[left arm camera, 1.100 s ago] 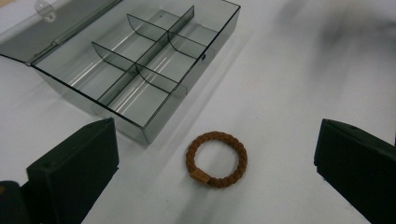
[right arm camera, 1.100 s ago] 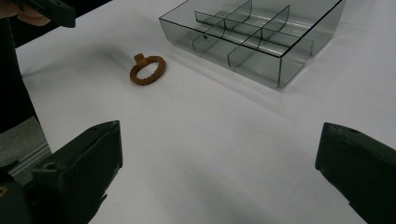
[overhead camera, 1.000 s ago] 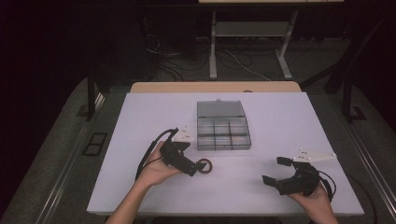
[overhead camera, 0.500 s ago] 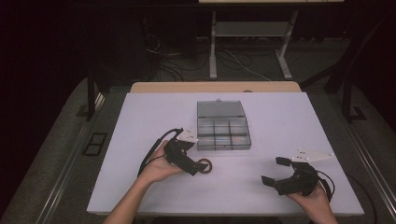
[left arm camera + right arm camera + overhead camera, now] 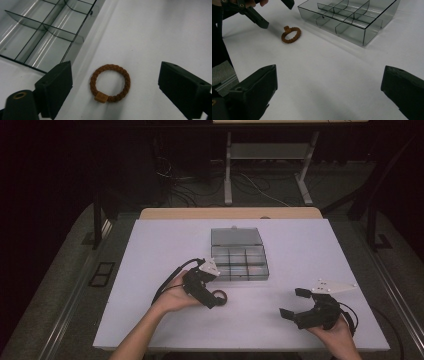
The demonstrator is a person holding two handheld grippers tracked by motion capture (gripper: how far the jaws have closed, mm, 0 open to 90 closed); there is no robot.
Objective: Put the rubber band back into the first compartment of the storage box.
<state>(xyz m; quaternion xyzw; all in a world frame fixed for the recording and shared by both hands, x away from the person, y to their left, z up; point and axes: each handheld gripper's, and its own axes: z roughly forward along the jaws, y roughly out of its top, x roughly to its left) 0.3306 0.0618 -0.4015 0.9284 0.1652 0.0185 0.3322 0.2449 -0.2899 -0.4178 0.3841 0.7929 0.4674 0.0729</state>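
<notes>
- Left gripper [image 5: 216, 299] poised over the brown braided ring [image 5: 110, 83], fingers [image 5: 53, 86] spread wide either side, not touching it.
- Ring flat on the white counter [image 5: 300, 250], just beside the front wall of the clear divided box [image 5: 239, 261], toward the counter's near edge; largely hidden under the gripper from above.
- Right gripper [image 5: 296, 302] low near the near right corner, fingers [image 5: 253, 91] spread, holding nothing.
- Box's far compartments cut off in both gripper views.
</notes>
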